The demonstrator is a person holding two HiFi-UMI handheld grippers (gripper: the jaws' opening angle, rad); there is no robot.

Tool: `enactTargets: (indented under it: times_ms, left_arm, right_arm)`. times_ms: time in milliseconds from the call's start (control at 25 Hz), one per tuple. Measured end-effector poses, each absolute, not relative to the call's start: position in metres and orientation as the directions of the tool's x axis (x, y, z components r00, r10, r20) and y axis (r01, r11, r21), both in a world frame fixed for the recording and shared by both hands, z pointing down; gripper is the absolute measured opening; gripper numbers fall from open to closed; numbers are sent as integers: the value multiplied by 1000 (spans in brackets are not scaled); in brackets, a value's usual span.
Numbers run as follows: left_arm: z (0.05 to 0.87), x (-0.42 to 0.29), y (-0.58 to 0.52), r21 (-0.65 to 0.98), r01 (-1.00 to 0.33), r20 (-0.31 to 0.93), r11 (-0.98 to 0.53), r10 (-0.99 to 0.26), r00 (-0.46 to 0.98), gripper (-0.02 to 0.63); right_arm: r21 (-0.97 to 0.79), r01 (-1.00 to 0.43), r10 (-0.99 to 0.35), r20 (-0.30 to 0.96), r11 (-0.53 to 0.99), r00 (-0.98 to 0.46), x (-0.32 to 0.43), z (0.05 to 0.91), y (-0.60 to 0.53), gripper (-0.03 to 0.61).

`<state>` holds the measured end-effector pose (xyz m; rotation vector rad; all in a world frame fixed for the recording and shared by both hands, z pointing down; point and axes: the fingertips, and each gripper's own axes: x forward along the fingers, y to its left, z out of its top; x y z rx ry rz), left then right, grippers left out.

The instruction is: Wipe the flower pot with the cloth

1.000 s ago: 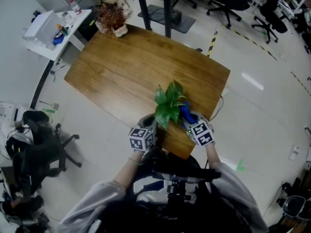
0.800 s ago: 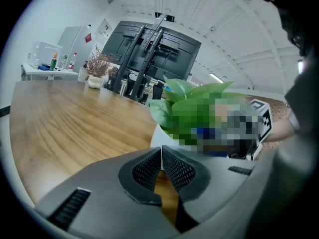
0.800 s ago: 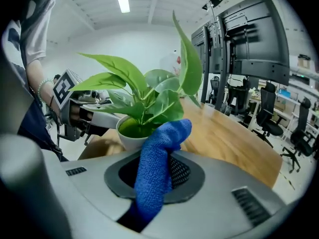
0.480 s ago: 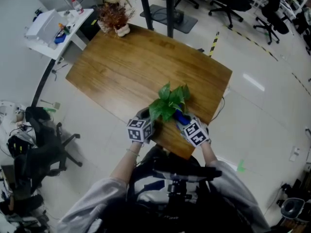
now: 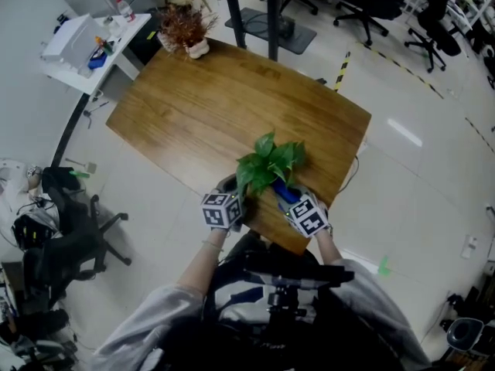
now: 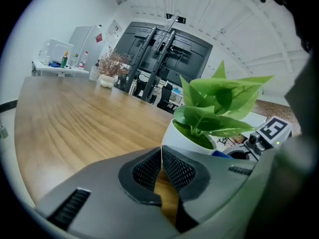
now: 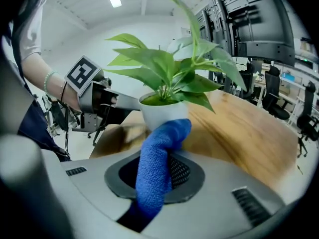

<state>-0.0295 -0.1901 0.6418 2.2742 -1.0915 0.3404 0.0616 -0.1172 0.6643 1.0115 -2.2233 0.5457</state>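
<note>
Wiping is under way: the right tool [image 7: 160, 176], clamped on the blue cloth [image 7: 167, 136], presses it against the white flower pot [image 7: 160, 112] at the tabletop's [image 5: 201, 107] near edge. The left tool [image 6: 160, 169], jaws together on nothing, sits just left of the pot. Next, likely, the cloth needs sweeping around the pot's wall.

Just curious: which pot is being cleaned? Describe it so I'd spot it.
On the wooden table, find the near edge, beside the blue cloth. It is the white flower pot with fresh green leaves; the far-corner pot holds dry brown twigs.

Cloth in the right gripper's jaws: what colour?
Blue, a textured woven cloth clamped in the right gripper; clearest in the right gripper view.
</note>
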Motion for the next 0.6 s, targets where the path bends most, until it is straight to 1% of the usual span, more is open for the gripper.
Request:
enactTargets:
  times_ms: [280,480,600]
  left_arm:
    - [639,-16,-160,438,-746,443,-501,-603,664,14]
    - [633,-16,-161,475,-737,423,-481,-610,670,13]
    - [630,-19,-165,476,-743,416,-471,-624,662,14]
  right_arm:
    - [-67,-822,-578,679,565,-452,95,653,-129,74]
    - [-16,-816,-613,651,578,-447,103,636,-157,74]
    - [-6,-799,-617,631,602,-470,98,625,-170,74]
